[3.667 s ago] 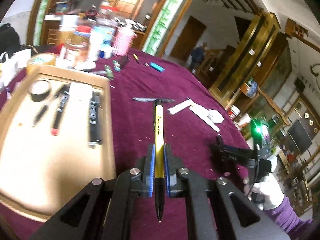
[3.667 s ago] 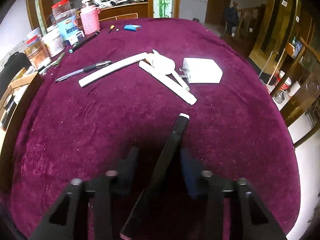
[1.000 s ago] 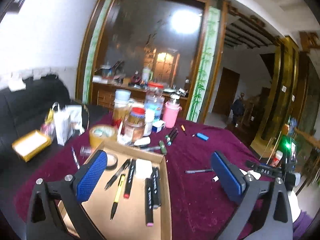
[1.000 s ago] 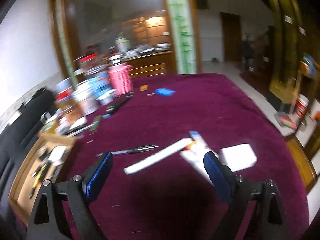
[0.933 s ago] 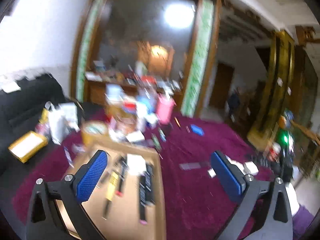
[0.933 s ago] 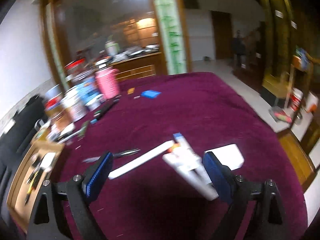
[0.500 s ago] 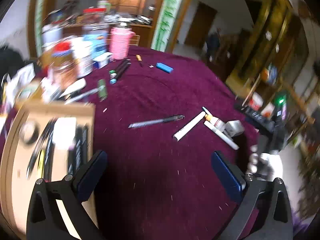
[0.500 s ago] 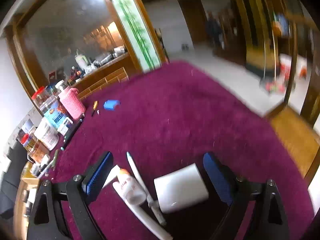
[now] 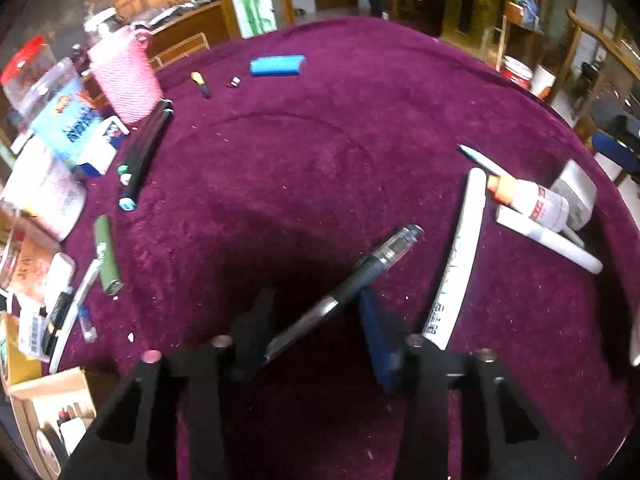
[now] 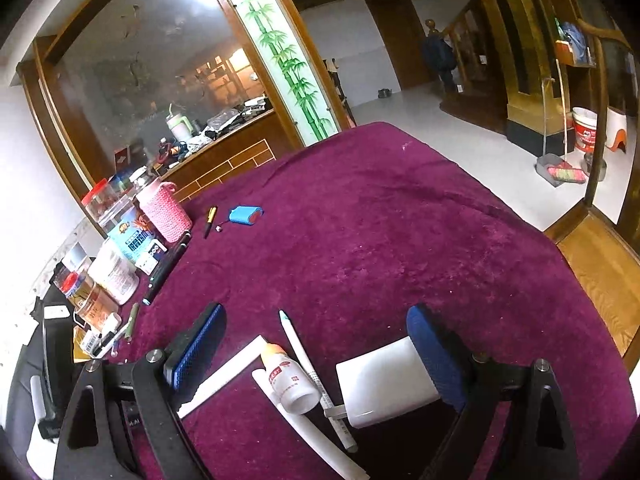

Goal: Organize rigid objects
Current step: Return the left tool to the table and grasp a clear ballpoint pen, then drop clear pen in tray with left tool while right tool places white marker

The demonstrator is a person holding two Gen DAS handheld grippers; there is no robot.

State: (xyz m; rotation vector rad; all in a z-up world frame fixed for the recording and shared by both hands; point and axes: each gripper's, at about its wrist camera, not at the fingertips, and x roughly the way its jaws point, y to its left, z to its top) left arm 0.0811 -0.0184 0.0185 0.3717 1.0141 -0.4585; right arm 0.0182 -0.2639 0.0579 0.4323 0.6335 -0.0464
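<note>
Your left tongs (image 9: 316, 322) have just been closing around one black gel pen with a clear cap (image 9: 352, 282); it lies slantwise between the pads on the purple velvet surface (image 9: 340, 152), and whether they press it yet you cannot tell. Just right of it lie one long white strip (image 9: 460, 256), one small white glue bottle with an orange tip (image 9: 532, 202), two white pens (image 9: 548, 240) and one white charger block (image 9: 576, 196). Your right tongs (image 10: 316, 348) stand wide apart, empty, over that same cluster. Further off lie two dark markers (image 9: 146, 152) side by side, one green tube (image 9: 107, 256), one blue lighter (image 9: 277, 66) and one pink knitted cup (image 9: 124, 76).
</note>
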